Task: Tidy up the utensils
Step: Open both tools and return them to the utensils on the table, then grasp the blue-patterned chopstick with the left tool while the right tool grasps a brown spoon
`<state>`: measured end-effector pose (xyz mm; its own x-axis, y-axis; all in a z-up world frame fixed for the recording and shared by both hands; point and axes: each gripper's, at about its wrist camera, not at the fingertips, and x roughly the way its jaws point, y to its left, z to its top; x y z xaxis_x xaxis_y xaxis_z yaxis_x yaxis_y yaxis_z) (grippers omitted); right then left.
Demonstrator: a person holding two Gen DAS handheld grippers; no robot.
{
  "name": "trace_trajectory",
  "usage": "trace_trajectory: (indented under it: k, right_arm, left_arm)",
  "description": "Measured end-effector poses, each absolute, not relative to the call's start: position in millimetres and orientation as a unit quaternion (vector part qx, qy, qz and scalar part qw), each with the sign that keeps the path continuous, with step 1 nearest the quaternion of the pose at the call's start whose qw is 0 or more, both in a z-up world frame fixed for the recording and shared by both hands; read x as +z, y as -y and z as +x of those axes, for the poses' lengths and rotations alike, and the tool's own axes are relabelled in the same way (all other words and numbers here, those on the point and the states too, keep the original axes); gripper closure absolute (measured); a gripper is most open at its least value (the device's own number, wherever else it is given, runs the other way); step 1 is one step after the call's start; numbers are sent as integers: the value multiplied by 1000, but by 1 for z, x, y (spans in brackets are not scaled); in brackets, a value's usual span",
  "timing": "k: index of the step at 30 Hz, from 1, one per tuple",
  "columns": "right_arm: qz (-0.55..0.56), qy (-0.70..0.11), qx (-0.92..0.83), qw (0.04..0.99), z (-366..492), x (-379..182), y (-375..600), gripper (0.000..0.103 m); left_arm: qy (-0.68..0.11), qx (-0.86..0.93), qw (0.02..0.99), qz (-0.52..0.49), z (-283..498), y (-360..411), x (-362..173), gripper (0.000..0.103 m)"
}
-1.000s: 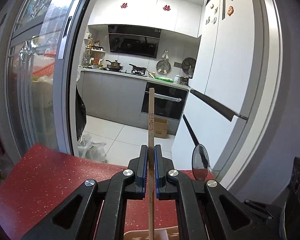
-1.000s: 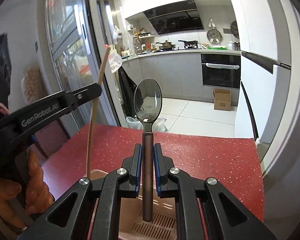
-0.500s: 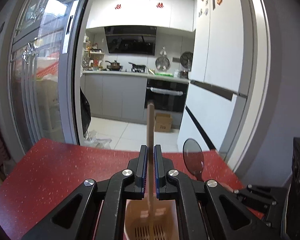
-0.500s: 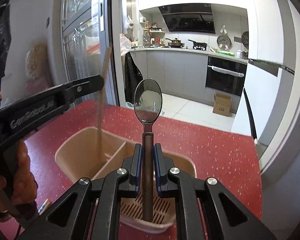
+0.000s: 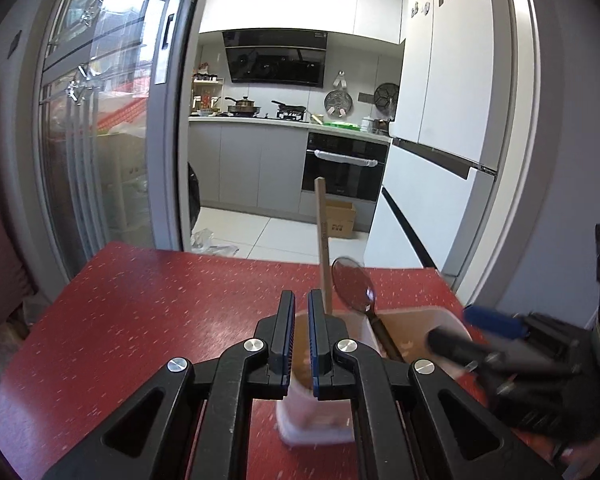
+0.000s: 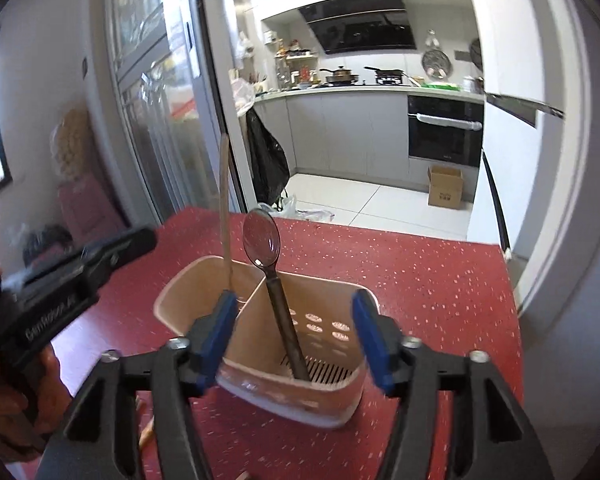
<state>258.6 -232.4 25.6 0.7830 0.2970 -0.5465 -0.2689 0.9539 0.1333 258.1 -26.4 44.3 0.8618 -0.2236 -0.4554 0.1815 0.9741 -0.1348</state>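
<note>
Left wrist view: the left gripper has its jaws nearly together with nothing between the pads; through the slit only the inside of the caddy shows. The wooden stick stands in the caddy's left compartment just beyond the fingertips, leaning against the rim, free of the grip. The spoon leans in the right compartment, bowl up. The right gripper shows blurred at the right edge.

Right wrist view: the right gripper is opening, its blue pads well clear on either side of the spoon, whose handle rests on the slotted bottom of the caddy. The stick stands in the far-left compartment (its lower end hidden).

Both utensils look placed and released; what remains seems to be drawing both grippers back, and any other utensils are outside these views
</note>
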Motion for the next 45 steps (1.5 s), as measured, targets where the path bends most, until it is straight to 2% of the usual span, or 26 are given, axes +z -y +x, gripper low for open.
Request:
trace_trajectory:
  k: [2,3,5,8,10,11,14,15,21,29,37,40,43,45]
  right_arm:
    - [50,-298,158,940,245,30,240,23]
    - [58,-300,160,939,240,31,241,23]
    - [76,-311,167,933,224,31,246,21]
    - [91,-332,166,924,198,25,250,19]
    - [99,-344,164,919,184,20,251,16]
    - [111,-355,164,914,174,15,253,11]
    - [143,-376,168,900,153,1,258,8]
    - [152,-386,167,894,145,-5,260,0]
    - [160,-415,158,882,109,-31,253,0]
    - [130,-503,121,846,84,-77,230,0]
    - [146,-541,51,827,83,-96,234,0]
    - [156,-548,31,821,90,-98,237,4]
    - [154,-558,1,816,98,-101,235,13]
    - [159,-567,-10,808,104,-105,232,23]
  left_arm:
    - [-258,-99,960,-42,244,20,44,65]
    - [-267,-95,958,-40,239,17,43,42]
    - [-281,-76,956,-39,223,10,40,0]
    - [-276,-69,958,-43,194,1,38,0]
    - [-288,-68,954,-44,180,-4,33,0]
    - [-293,-71,952,-48,171,-8,29,0]
    - [-300,-66,950,-59,146,-21,19,0]
    - [-301,-65,949,-62,140,-24,15,0]
    - [-358,-73,930,-50,110,-34,-18,0]
    - [-411,-4,912,10,84,-44,-65,0]
    - [-475,4,880,-26,101,-72,-95,0]
    - [-486,-8,874,-23,109,-71,-102,0]
    - [-494,-7,869,-15,116,-67,-109,0]
    - [-498,-7,867,-18,121,-66,-112,0]
